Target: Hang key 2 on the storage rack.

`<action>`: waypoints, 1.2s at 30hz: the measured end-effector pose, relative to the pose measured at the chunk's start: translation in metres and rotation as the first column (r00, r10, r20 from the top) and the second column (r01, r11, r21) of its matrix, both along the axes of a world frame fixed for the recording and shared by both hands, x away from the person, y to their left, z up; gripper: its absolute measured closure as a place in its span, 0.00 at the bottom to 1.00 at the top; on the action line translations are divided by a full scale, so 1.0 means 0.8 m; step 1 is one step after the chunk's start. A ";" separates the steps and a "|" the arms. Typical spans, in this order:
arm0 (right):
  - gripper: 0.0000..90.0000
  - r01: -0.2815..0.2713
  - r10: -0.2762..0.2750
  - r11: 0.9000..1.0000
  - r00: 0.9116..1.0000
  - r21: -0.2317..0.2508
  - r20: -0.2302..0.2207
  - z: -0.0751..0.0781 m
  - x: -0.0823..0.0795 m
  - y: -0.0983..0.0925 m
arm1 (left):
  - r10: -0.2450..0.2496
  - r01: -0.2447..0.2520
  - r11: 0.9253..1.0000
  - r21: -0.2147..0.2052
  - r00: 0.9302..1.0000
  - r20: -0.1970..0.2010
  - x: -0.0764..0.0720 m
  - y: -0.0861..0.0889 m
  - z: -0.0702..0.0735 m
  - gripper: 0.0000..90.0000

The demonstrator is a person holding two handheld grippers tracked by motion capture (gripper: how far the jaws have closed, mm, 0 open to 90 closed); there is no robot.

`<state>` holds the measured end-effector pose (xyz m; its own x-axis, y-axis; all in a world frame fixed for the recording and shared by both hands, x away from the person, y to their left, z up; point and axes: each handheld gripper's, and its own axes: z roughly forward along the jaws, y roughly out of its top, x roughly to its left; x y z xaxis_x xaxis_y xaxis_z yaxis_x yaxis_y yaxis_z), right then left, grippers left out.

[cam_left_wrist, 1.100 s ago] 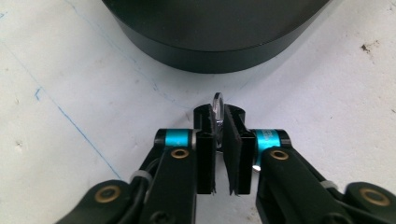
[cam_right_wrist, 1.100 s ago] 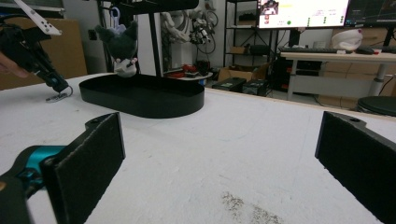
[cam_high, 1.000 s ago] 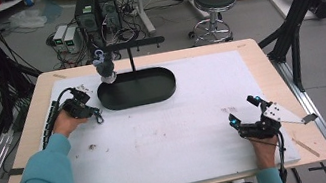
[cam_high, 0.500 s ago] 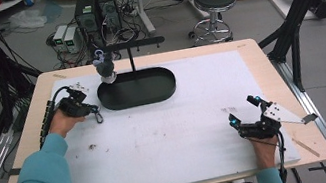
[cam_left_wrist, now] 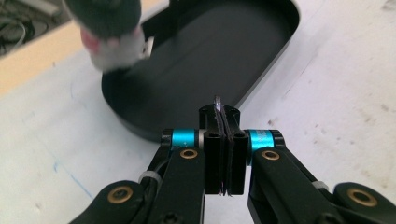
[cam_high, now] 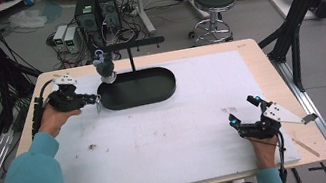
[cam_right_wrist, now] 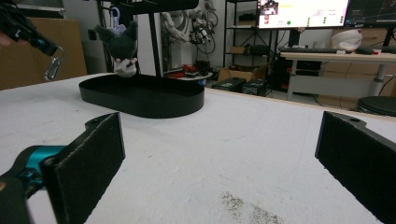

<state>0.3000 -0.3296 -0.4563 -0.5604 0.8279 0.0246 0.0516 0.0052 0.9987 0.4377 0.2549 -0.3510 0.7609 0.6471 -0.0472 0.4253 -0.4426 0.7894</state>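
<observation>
Left gripper [cam_high: 93,99] has crept a bit farther toward the stand over the last second, otherwise nothing much has changed; the right one hasn't budged.

Starting closest to the person: the right gripper [cam_high: 242,111] is parked on the near right part of the table [cam_high: 160,143], jaws wide apart and holding nothing. My guess is it's just waiting out of the way, since all the action is on the other side. Its own view looks straight across the white mat at the tray between its two spread pads.

Further up on the left, the left gripper is pinched tight on a small metal clip [cam_high: 98,104]. In the left gripper view you can see just a thin sliver of metal poking out from between the closed pads, and in the right gripper view the clip dangles below the jaws, up in the air and clear of the mat. It sits just beside the left end of the tray [cam_high: 152,99], not over it yet.

Beyond that, a dark plush [cam_high: 106,68] hangs from the stand [cam_high: 132,59] arm over the tray's left end. Holding the clip by its top so the loop hangs free makes sense if it's meant for that same arm.
</observation>
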 end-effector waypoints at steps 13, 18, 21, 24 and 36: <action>0.01 -0.001 0.001 1.000 1.000 0.001 -0.004 0.000 0.000 0.000 | -0.055 0.056 0.998 -0.014 0.995 0.084 0.010 -0.035 0.067 0.98; 0.01 0.002 -0.002 1.000 1.000 -0.002 0.002 0.000 0.000 0.000 | -0.065 0.067 0.998 -0.009 0.993 0.103 0.022 -0.048 0.087 0.98; 0.01 -0.001 0.001 1.000 1.000 -0.001 0.000 0.000 0.000 0.000 | -0.069 0.070 0.997 -0.010 0.991 0.112 0.029 -0.054 0.096 0.98; 0.01 0.000 0.000 1.000 1.000 0.002 0.000 0.000 0.000 0.000 | -0.063 0.066 0.998 -0.014 0.991 0.121 0.036 -0.061 0.106 0.98; 0.01 0.001 -0.001 1.000 1.000 -0.002 0.004 0.000 0.000 0.000 | -0.057 0.055 0.998 0.015 0.991 0.123 0.064 -0.082 0.127 0.98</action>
<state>0.3002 -0.3299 -0.4563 -0.5600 0.8283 0.0207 0.0471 0.0068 0.9989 0.4887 0.1890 -0.2495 0.7956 0.6032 0.0563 0.2997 -0.4726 0.8288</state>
